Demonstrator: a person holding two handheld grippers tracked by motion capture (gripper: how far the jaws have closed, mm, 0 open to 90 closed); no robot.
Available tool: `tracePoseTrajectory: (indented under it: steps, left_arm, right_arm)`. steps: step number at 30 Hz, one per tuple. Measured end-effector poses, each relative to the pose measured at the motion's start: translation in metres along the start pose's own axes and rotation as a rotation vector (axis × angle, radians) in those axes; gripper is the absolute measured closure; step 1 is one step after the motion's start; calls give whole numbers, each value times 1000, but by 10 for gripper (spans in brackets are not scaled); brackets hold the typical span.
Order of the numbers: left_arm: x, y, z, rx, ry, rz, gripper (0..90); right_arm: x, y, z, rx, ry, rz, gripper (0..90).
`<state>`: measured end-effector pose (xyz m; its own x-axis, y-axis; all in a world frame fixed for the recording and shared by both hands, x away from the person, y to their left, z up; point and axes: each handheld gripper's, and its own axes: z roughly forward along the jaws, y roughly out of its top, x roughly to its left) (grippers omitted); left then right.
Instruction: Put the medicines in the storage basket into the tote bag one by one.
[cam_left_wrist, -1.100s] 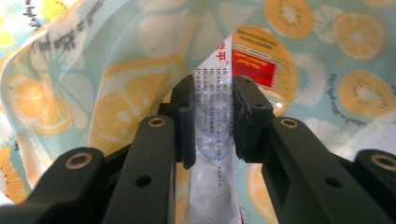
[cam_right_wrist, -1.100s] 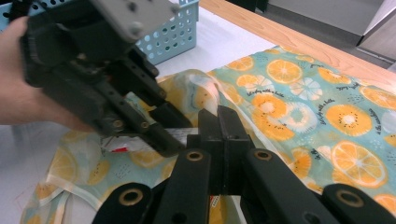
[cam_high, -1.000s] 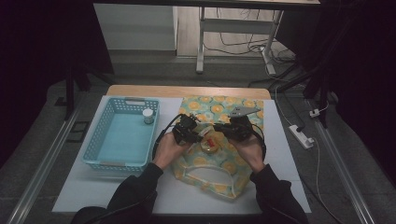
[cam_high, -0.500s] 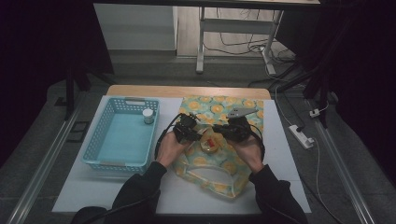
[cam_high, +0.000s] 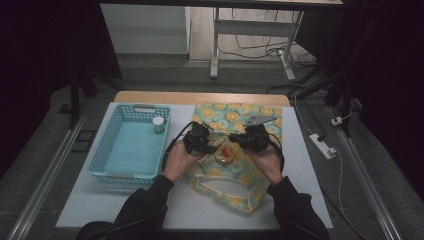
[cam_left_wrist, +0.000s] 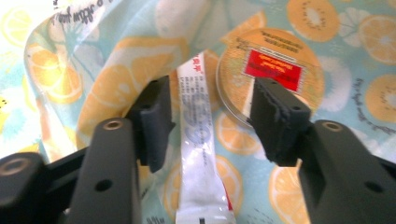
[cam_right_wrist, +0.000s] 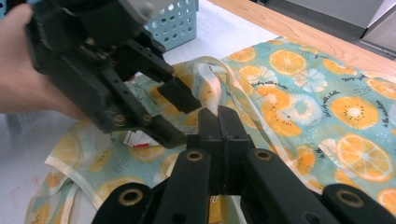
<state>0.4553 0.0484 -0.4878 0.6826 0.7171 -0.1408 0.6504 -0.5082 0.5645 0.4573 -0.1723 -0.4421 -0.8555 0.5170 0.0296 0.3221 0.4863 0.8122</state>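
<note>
Round tin (cam_left_wrist: 268, 74) beside sachet (cam_left_wrist: 198, 140) — tight

We wear dark long sleeves (cam_high: 145, 210) that end at the wrists, low in the high view. Each hand carries a black gripper: the left gripper (cam_left_wrist: 208, 116) has 2 blocky matte jaws with rough dark pads and round brass-ringed screw holes, and the right gripper (cam_right_wrist: 218, 126) has matching arms. Black cables (cam_high: 172, 142) loop from both.
</note>
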Motion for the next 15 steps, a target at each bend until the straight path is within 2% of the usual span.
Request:
tracePoseTrajectory:
  steps: [2, 4, 8, 12, 15]
  left_arm:
    - [-2, -1, -4, -7, 2, 10, 428]
    - [-4, -3, -10, -20, -19, 18, 391]
    - [-7, -6, -20, -38, -37, 40, 317]
    - [-8, -10, -27, -52, -51, 40, 253]
    - [-8, -13, -30, -44, -57, 42, 219]
  right_arm:
    - [0, 0, 0, 1, 0, 1, 900]
    - [0, 0, 0, 4, 0, 0, 900]
    - [0, 0, 0, 2, 1, 1, 900]
    - [0, 0, 0, 1, 0, -1, 900]
    - [0, 0, 0, 2, -1, -2, 900]
